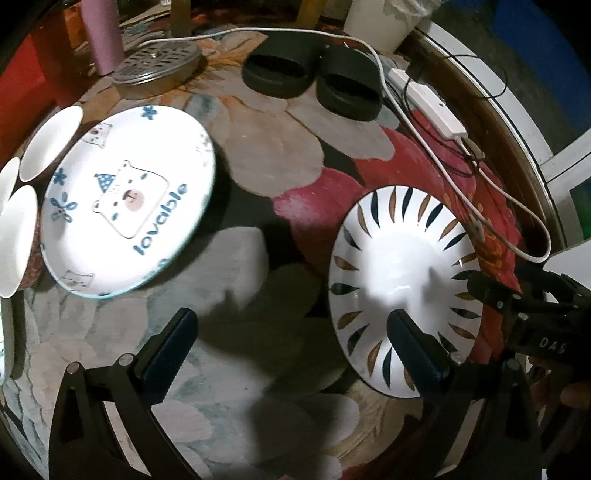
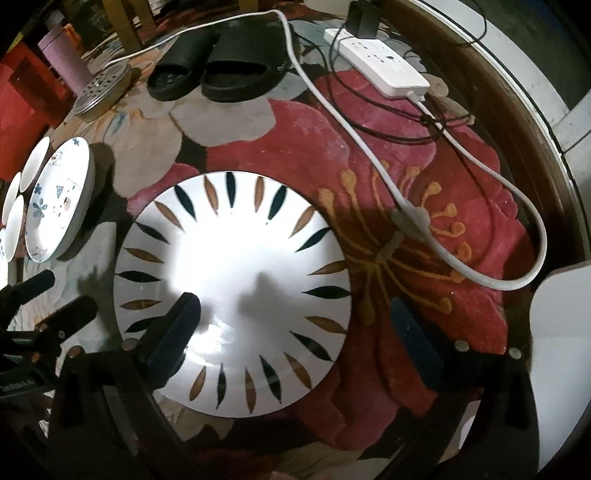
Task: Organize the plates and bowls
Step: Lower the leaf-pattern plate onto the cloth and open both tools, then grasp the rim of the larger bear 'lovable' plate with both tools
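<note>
A white plate with dark and brown leaf marks [image 2: 236, 291] lies on the floral carpet; it also shows in the left wrist view [image 1: 402, 284]. A white "lovable" bear plate [image 1: 125, 199] lies at the left, with three small white bowls [image 1: 22, 240] beside it; the same plate [image 2: 59, 206] shows small in the right wrist view. My left gripper [image 1: 291, 325] is open above the carpet, its right finger over the leaf plate's edge. My right gripper [image 2: 295, 310] is open, its left finger over the leaf plate, its right finger over the carpet.
Black slippers [image 1: 314, 74] lie at the back. A white power strip [image 2: 376, 66] and cables [image 2: 369, 155] lie on the carpet at the right. A perforated metal lid [image 1: 159, 62] and a pink cylinder [image 1: 103, 33] stand back left.
</note>
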